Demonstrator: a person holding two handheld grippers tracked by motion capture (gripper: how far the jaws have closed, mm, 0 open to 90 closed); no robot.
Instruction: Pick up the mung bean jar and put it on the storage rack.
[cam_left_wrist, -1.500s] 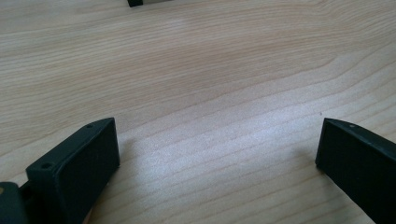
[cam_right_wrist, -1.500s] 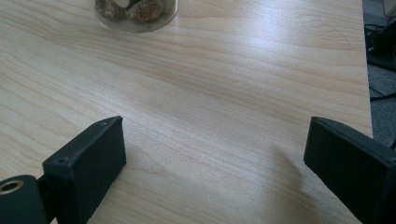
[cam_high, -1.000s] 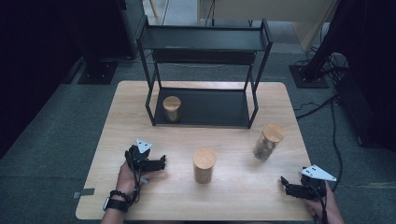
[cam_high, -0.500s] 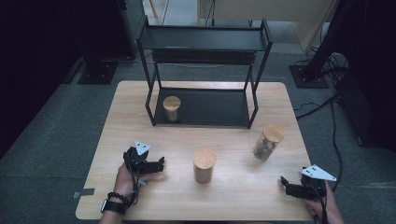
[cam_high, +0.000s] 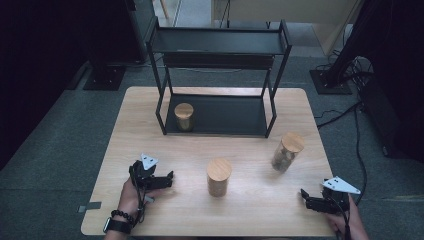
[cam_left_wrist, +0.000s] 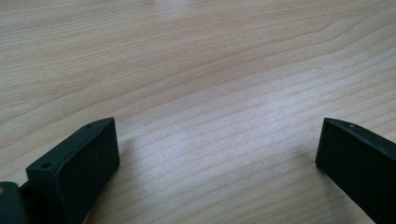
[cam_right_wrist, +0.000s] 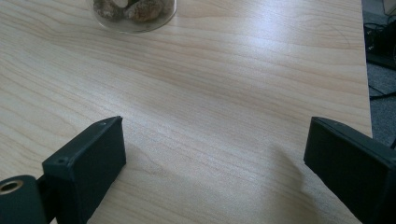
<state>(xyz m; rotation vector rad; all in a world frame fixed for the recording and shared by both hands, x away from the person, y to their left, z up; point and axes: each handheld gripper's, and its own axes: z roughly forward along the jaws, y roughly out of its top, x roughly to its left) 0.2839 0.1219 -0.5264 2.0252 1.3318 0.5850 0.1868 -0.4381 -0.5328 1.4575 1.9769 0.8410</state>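
Both tools rest on the worktop (cam_high: 150, 105) with jaws wide and empty — left tool (cam_high: 167, 179) likely reaches next for the middle jar (cam_high: 219, 176), right tool (cam_high: 306, 196) idle.

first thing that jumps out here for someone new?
Probably the black two-tier rack at the table's far edge, with one wood-lidded jar on its lower shelf. Next, two more wood-lidded jars out on the wooden table: one at centre, one to the right. The left gripper and right gripper rest near the front corners, fingers open and empty.
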